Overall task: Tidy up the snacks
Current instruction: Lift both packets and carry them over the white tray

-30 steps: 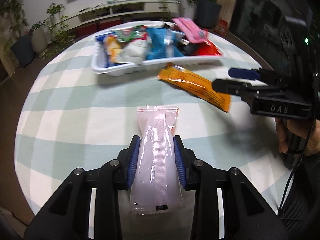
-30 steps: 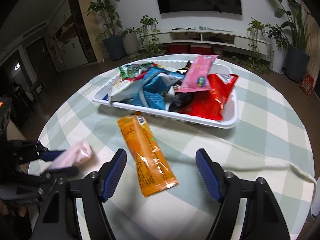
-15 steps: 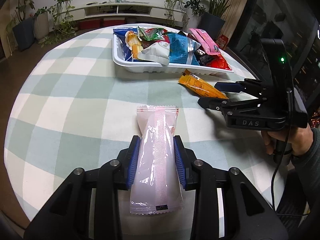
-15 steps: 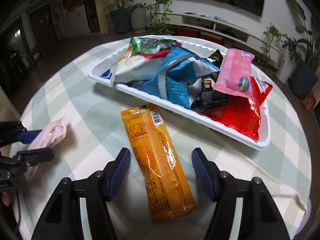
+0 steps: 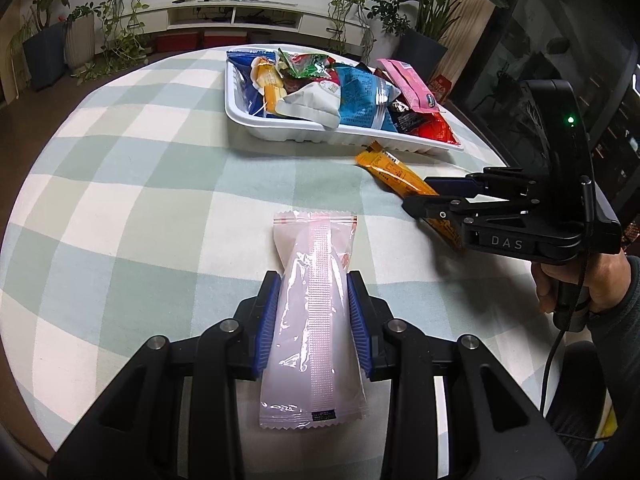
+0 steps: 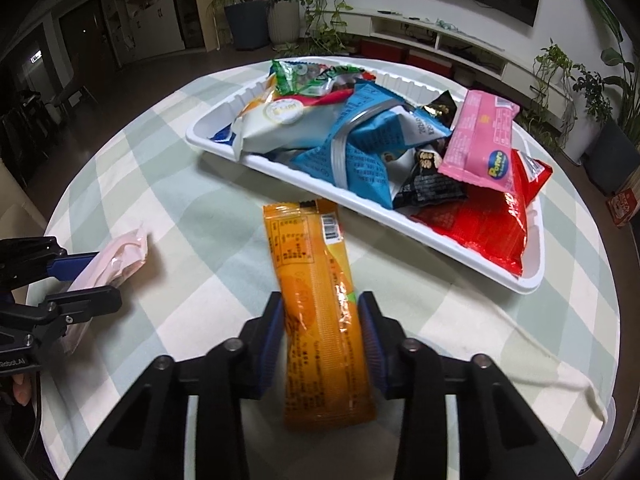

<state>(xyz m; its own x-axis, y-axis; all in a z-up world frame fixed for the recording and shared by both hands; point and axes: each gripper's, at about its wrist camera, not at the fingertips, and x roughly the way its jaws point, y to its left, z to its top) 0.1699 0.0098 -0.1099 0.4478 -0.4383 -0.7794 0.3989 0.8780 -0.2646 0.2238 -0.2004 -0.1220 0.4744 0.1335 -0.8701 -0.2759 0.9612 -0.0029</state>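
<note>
My left gripper (image 5: 313, 316) pinches a long pink packet (image 5: 314, 300) — glossy film with a ribbed seam down its middle and crimped ends — between ridged blue pads. My right gripper (image 6: 322, 330) squeezes a crinkly orange packet (image 6: 316, 300) at its middle, far end pointing at the tray (image 6: 532, 276). That tray — white ribbed plastic, far on the checked cloth (image 5: 140, 200) — is heaped with foil bags: blue, red, pink, white.

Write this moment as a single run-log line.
left hand-held gripper: shut on pale pink packet | right hand-held gripper: shut on orange packet | white tray: full of snacks
</note>
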